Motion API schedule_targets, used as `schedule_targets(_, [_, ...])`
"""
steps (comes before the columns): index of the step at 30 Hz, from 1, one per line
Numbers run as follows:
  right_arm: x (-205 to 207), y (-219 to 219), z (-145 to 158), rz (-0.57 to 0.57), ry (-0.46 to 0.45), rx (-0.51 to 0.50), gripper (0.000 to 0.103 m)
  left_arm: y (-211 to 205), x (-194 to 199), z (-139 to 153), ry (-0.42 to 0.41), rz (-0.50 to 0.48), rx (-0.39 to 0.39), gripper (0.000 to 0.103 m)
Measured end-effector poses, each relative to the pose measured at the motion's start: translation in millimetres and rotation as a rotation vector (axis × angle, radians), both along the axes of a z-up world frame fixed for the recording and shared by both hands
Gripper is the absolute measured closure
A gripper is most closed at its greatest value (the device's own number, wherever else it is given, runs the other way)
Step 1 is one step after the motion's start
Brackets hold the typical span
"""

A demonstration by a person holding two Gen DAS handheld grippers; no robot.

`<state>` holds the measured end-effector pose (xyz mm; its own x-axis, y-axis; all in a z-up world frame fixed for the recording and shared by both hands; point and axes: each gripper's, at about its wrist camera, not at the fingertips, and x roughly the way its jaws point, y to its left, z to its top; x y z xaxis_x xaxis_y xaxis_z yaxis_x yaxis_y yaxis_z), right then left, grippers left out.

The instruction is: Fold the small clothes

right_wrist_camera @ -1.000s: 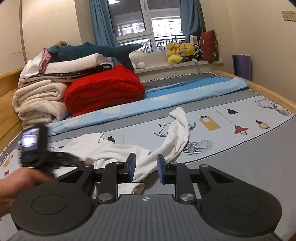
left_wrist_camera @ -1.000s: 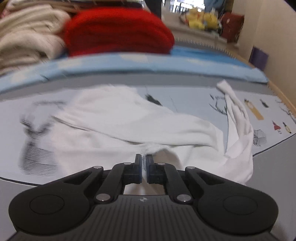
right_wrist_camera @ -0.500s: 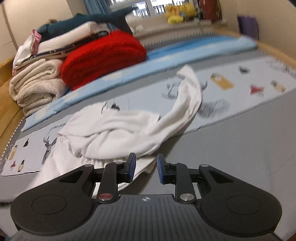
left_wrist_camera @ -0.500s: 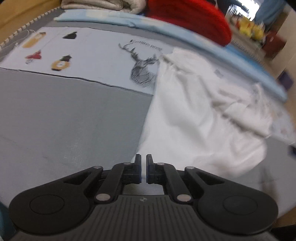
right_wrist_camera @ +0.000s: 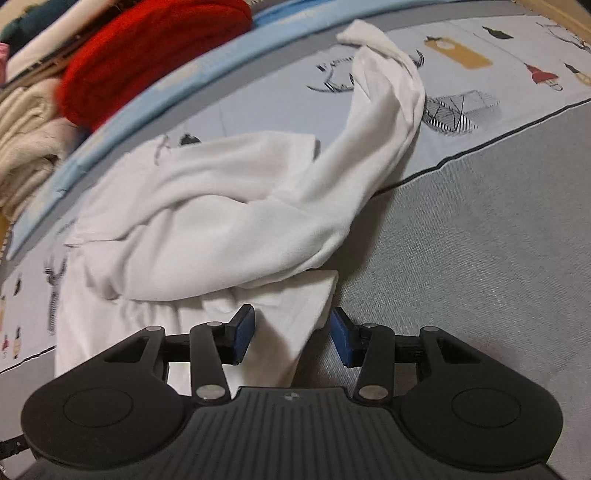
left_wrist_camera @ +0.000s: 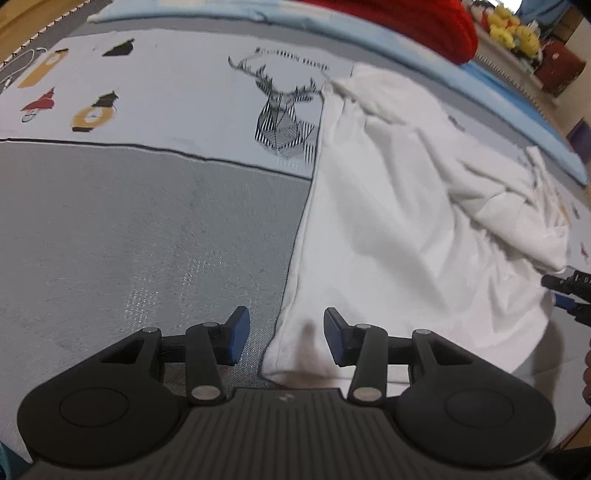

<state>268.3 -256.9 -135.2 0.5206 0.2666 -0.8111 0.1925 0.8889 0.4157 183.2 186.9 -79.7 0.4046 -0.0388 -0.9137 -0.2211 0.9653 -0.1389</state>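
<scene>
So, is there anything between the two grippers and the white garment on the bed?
Nothing visible. The left gripper and the right gripper, jaws opening, each straddle a near corner of the white garment, pads not pressing.

Both wrist views look steeply down, close over the bed (left_wrist_camera: 147, 240); both share the white garment (left_wrist_camera: 388, 221) (right_wrist_camera: 221, 206).

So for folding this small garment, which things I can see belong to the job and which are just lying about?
Job: crumpled white cotton garment; left gripper, right gripper, both opening over its corners.

Lying about: folded red knit blanket; stacked cream towels; yellow plush toys.
</scene>
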Motion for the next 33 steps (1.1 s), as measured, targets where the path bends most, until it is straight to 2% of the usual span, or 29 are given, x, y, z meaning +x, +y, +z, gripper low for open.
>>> schedule_targets(2, [6.3, 3.7, -7.4, 0.007, 0.012, -0.023, 0.059, -3.9, 6.5, -6.9, 0.026, 0.004, 0.006, 0.054])
schedule_targets(3, [8.1, 5.5, -10.0, 0.014, 0.017, -0.038, 0.069, -6.5, 9.6, -10.3, 0.04, 0.005, 0.012, 0.054])
schedule_targets(4, [9.9, 7.1, -12.5, 0.025, 0.023, -0.047, 0.075, -9.3, 11.6, -13.2, 0.053, 0.003, 0.021, 0.054])
schedule_targets(7, [11.4, 12.7, -14.1, 0.059, 0.015, -0.071, 0.086, -17.5, 15.4, -22.8, 0.097, -0.01, 0.051, 0.055])
schedule_targets(8, [10.9, 14.2, -12.3, 0.074, 0.002, -0.073, 0.093, -20.0, 15.6, -25.5, 0.109, -0.018, 0.06, 0.056])
schedule_targets(12, [1.8, 9.9, 5.2, 0.07, -0.076, -0.086, 0.095, -28.5, 10.6, -24.9, 0.103, -0.067, 0.095, 0.089])
schedule_targets(14, [-6.8, -1.2, 22.8, 0.038, -0.13, -0.052, 0.096, -27.5, 5.3, -15.3, 0.058, -0.06, 0.068, 0.096])
schedule_targets(19, [-58.3, -37.9, 88.8, -0.044, -0.389, -0.017, 0.096, -27.8, -27.3, 39.5, -0.192, -0.098, -0.048, 0.096])
schedule_targets(21, [-82.5, -52.3, 106.3, -0.056, -0.455, -0.039, 0.096, -27.7, -39.8, 45.1, -0.188, -0.129, -0.051, 0.096])
schedule_targets(22, [-91.4, -56.5, 108.6, -0.046, -0.44, -0.084, 0.096, -26.5, -43.4, 42.1, -0.152, -0.142, -0.044, 0.096])
schedule_targets(23, [-93.6, -58.0, 103.3, -0.012, -0.373, -0.143, 0.096, -25.1, -46.3, 36.0, -0.103, -0.158, -0.034, 0.096])
schedule_targets(24, [-91.2, -57.4, 90.0, 0.055, -0.261, -0.183, 0.096, -24.4, -48.7, 28.3, -0.046, -0.187, -0.016, 0.096])
schedule_targets(25, [-89.3, -57.6, 62.8, 0.122, -0.087, -0.196, 0.096, -23.6, -50.1, 22.7, -0.001, -0.209, -0.006, 0.096])
schedule_targets(26, [-90.8, -62.3, 41.1, 0.112, 0.037, -0.176, 0.096, -22.1, -52.1, 17.1, 0.038, -0.227, -0.005, 0.096])
schedule_targets(27, [-92.8, -67.5, 27.0, 0.106, 0.117, -0.133, 0.096, -22.1, -53.8, 11.9, 0.069, -0.251, 0.014, 0.096])
schedule_targets(28, [-95.2, -69.3, 18.1, 0.148, 0.157, -0.088, 0.096, -21.7, -54.9, 8.8, 0.086, -0.271, 0.046, 0.096])
schedule_targets(30, [-98.8, -64.6, 15.0, 0.248, 0.172, -0.084, 0.093, -19.0, -51.8, 3.6, 0.11, -0.29, 0.081, 0.096])
schedule_targets(32, [-102.8, -64.9, 19.5, 0.275, 0.128, -0.083, 0.09, -14.8, -50.2, 3.2, 0.11, -0.279, 0.063, 0.096])
schedule_targets(33, [-103.1, -68.2, 22.9, 0.265, 0.093, -0.077, 0.085, -13.3, -49.7, 3.2, 0.106, -0.273, 0.036, 0.095])
